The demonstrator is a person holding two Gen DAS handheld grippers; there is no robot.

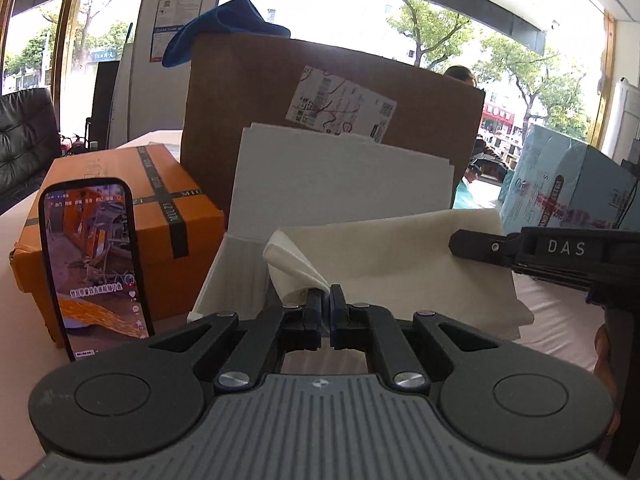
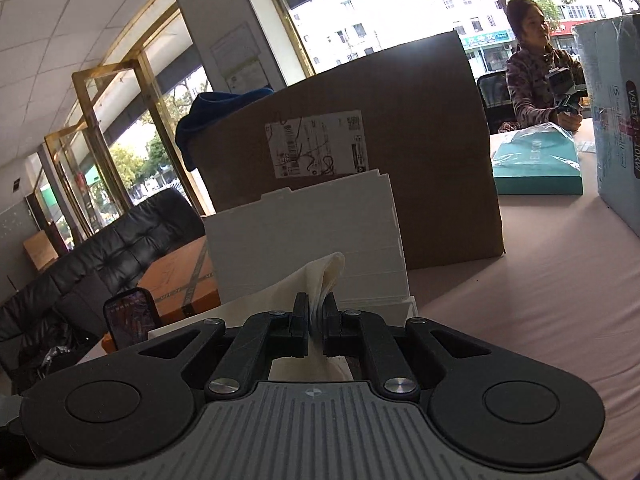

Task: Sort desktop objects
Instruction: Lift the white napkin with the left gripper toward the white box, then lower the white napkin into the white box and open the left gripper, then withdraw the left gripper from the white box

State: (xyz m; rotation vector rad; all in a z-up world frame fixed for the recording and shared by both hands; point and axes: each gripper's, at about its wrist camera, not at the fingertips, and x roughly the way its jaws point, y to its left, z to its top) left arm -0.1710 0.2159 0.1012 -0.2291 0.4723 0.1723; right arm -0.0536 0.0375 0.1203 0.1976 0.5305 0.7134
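A cream cloth (image 1: 400, 264) is stretched over an open white box (image 1: 236, 276) whose lid (image 1: 340, 176) stands upright behind it. My left gripper (image 1: 325, 304) is shut on the cloth's folded left corner. My right gripper (image 2: 316, 312) is shut on another edge of the same cloth (image 2: 320, 276), which bunches up between its fingers. In the left wrist view the right gripper (image 1: 464, 244) reaches in from the right over the cloth. The white box lid (image 2: 308, 240) rises just beyond the right gripper.
A phone (image 1: 96, 264) with a lit screen leans against an orange box (image 1: 160, 208) on the left. A big brown carton (image 1: 332, 92) with a blue cloth (image 1: 228, 28) on top stands behind. Light blue boxes (image 1: 568, 192) sit right. A person (image 2: 536, 72) sits across the pink table (image 2: 520, 300).
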